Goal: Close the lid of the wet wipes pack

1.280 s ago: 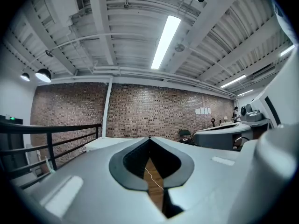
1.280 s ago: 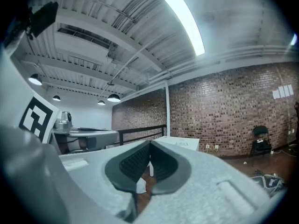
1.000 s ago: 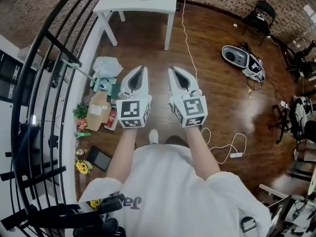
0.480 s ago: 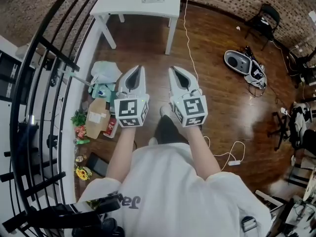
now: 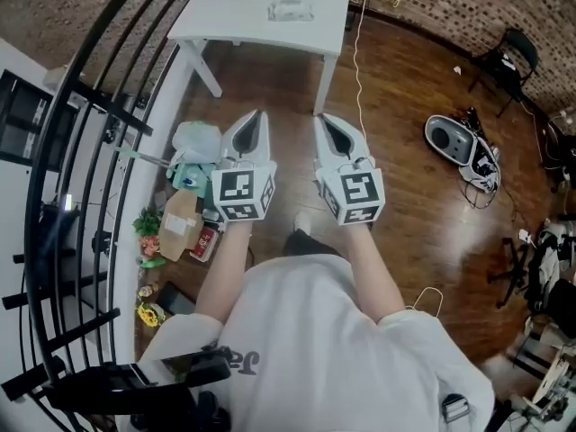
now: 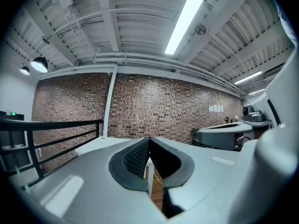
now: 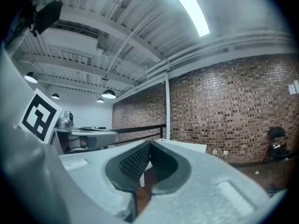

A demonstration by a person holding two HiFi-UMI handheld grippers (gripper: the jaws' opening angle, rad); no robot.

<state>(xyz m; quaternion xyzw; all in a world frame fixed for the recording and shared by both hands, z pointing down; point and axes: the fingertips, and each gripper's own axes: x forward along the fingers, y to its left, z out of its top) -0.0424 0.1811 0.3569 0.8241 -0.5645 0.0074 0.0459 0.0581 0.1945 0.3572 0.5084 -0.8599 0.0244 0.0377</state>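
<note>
Wet wipes pack (image 5: pixel 290 10) lies on the white tabletop (image 5: pixel 236 18) at the far end of the head view, near the back edge and well apart from both grippers. It is too small there to tell whether its lid is up or down.

The person stands on the wooden floor (image 5: pixel 405 142) with both arms held out in front. The left gripper (image 5: pixel 260 116) and right gripper (image 5: pixel 322 119) hover side by side above the floor, pointing toward the table. In the left gripper view the fingers (image 6: pixel 135 155) are pressed together at their tips with nothing between them. The right gripper view shows the same: its fingers (image 7: pixel 135 162) meet at the tips and hold nothing.

A black railing (image 5: pixel 85 142) curves along the person's left. Beside it on the floor sit a cardboard box (image 5: pixel 180 212) and a pale plastic bag (image 5: pixel 196 139) among other clutter. A white cable (image 5: pixel 357 57) runs across the floor just right of the table. A brick wall (image 6: pixel 154 106) fills the background of both gripper views.
</note>
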